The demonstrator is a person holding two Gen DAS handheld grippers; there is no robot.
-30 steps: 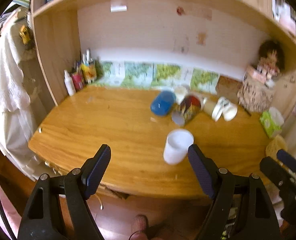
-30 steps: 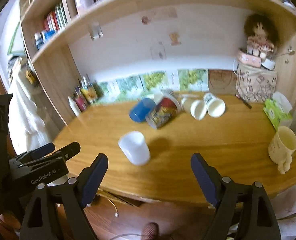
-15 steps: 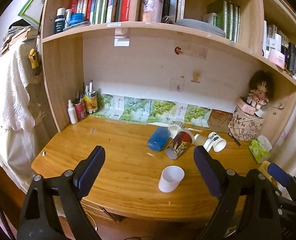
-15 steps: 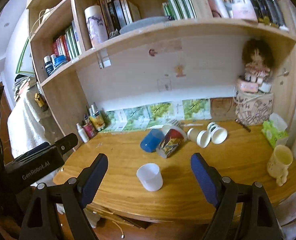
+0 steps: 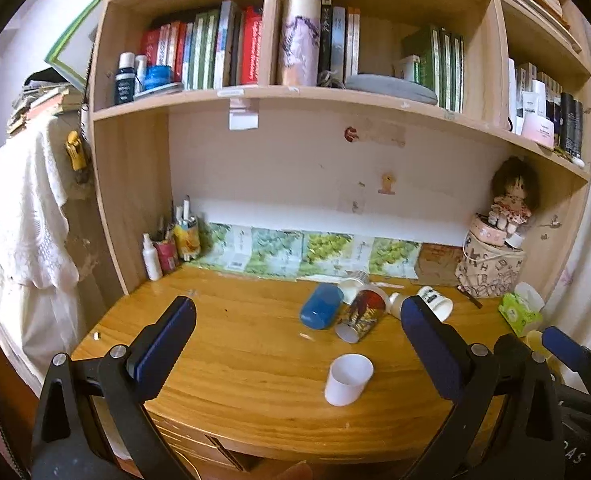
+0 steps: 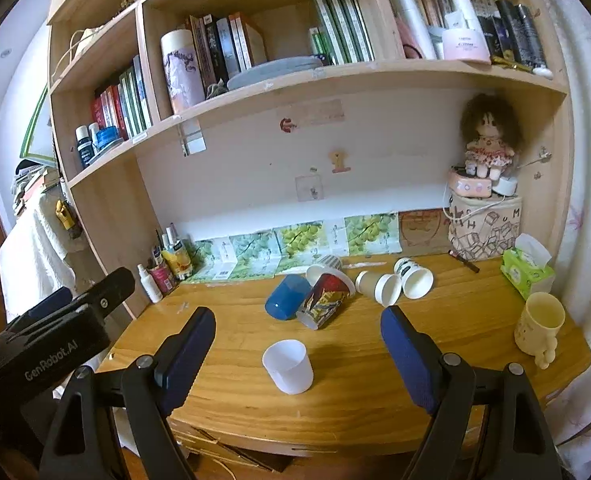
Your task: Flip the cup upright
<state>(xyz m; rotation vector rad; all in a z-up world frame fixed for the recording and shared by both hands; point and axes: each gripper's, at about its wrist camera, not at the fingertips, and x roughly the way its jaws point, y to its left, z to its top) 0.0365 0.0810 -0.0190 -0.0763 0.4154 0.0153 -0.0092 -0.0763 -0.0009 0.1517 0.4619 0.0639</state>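
A white plastic cup (image 5: 348, 379) (image 6: 288, 365) stands upright, mouth up, near the front of the wooden desk (image 5: 235, 344) (image 6: 375, 368). Behind it lie a blue cup (image 5: 320, 311) (image 6: 286, 297), a colourful printed cup (image 5: 360, 314) (image 6: 324, 300) and two white paper cups (image 6: 377, 287) (image 6: 414, 278) on their sides. My left gripper (image 5: 295, 326) is open and empty, held back from the desk's front edge. My right gripper (image 6: 299, 338) is open and empty too, also back from the edge.
A cream mug (image 6: 539, 326) stands at the right front corner. A green tissue pack (image 6: 526, 268), a patterned bag with a doll (image 6: 485, 200) sit at the right back. Bottles and tubes (image 5: 171, 240) stand at the left back. Bookshelves (image 5: 295, 96) hang overhead.
Both grippers have pulled back and up from the desk, so the white cup looks smaller and farther. The cup stands unmoved.
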